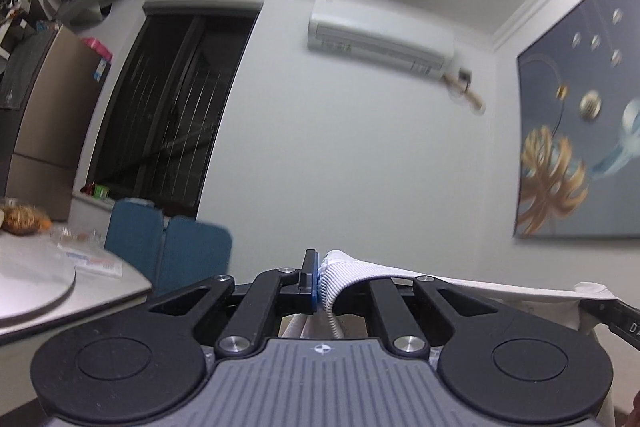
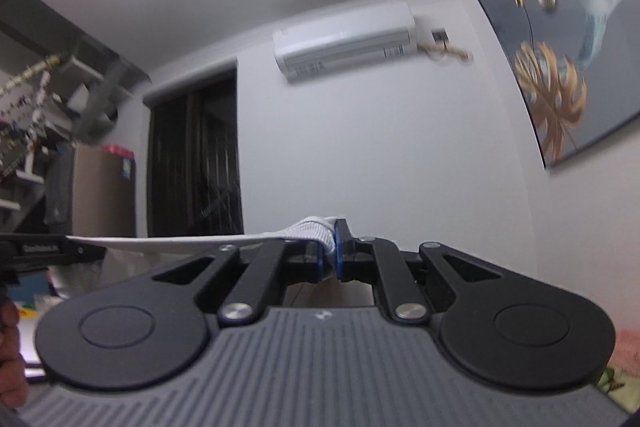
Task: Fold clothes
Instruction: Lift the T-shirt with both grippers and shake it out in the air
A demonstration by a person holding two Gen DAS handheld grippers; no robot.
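A white garment with a ribbed hem (image 1: 340, 279) is stretched taut in the air between both grippers. My left gripper (image 1: 318, 281) is shut on one ribbed corner. The cloth runs right to the other gripper's tip (image 1: 612, 311). In the right wrist view my right gripper (image 2: 334, 247) is shut on the other ribbed corner (image 2: 316, 227). The cloth edge (image 2: 168, 242) runs left to the left gripper (image 2: 40, 251). Both cameras point up at the wall and ceiling; the garment's body hangs below, mostly hidden.
A white table (image 1: 80, 287) with a round turntable and food stands at the left, with blue chairs (image 1: 172, 247) behind it. A dark window, an air conditioner (image 1: 380, 39) and a wall painting (image 1: 580, 127) are ahead. A pink cloth (image 2: 628, 351) lies at lower right.
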